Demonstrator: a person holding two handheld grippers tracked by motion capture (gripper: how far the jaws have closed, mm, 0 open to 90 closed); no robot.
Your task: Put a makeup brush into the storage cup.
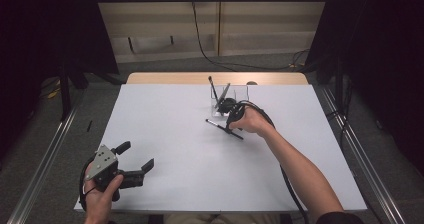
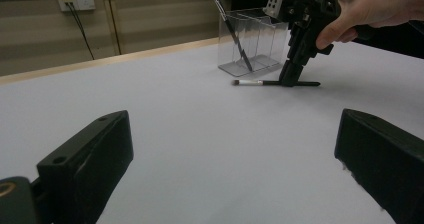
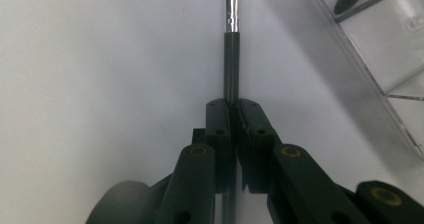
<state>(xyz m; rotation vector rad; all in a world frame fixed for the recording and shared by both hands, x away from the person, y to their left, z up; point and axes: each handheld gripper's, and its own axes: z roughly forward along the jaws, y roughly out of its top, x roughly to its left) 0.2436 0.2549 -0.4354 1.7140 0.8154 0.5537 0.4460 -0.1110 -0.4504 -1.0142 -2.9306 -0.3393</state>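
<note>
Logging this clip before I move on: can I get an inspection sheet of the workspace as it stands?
Surface: white table, flat, bare across most of its top.
Job's things: black brush with a metal collar lying flat beside the clear organizer; another brush leans inside the organizer.
Clutter: nothing seen.
Grippers: right gripper shut on the black brush's handle; left gripper open, apart from the job near the table's front left.
Cables: one trails from the right gripper along the forearm; another runs down the back wall to the floor.
Surroundings: dark curtains at both sides, metal rails along the floor.
</note>
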